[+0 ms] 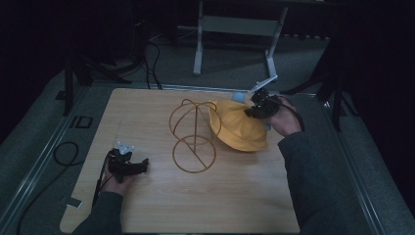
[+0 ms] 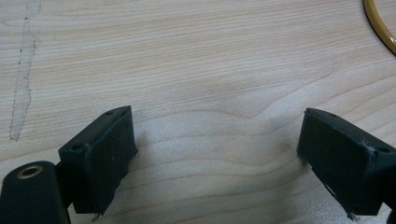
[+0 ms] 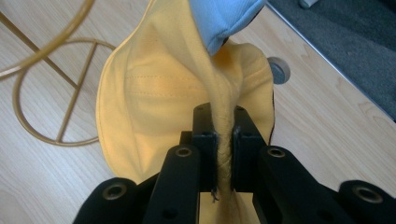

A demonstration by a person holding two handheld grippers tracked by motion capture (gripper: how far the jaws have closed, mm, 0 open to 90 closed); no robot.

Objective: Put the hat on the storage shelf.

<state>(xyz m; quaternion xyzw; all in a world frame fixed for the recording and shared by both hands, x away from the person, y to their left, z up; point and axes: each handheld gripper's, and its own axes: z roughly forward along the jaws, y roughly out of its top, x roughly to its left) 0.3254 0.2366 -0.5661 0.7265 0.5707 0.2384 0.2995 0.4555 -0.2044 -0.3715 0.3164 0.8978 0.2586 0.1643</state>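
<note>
Black jaws of your right gripper point(image 3: 223, 154) stand narrow in the right gripper view, pressed from both sides on a bunched fold of the soft yellow fabric hat point(image 3: 154, 98); a frayed thread hangs from the pinched edge. Beyond the jaws the hat spreads open over the pale wooden tabletop point(image 3: 46, 186), and a light blue fabric piece point(image 3: 224, 18) shows at its far upper edge. In the high view your right gripper point(image 1: 262, 108) holds the hat point(image 1: 237, 127) at the table's far right, the cloth sagging down toward the wood and leaning against the right side of the golden wire hat stand point(image 1: 193, 134), whose domed ribs rise on a stem from a round ring base. Your left gripper point(image 1: 128, 164) rests low near the table's front left, well apart from the stand and the hat. In the left gripper view its jaws stand wide with bare wood point(image 2: 210, 70) between them, and an arc of the stand's golden ring point(image 2: 380, 25) shows at the upper right corner.
</note>
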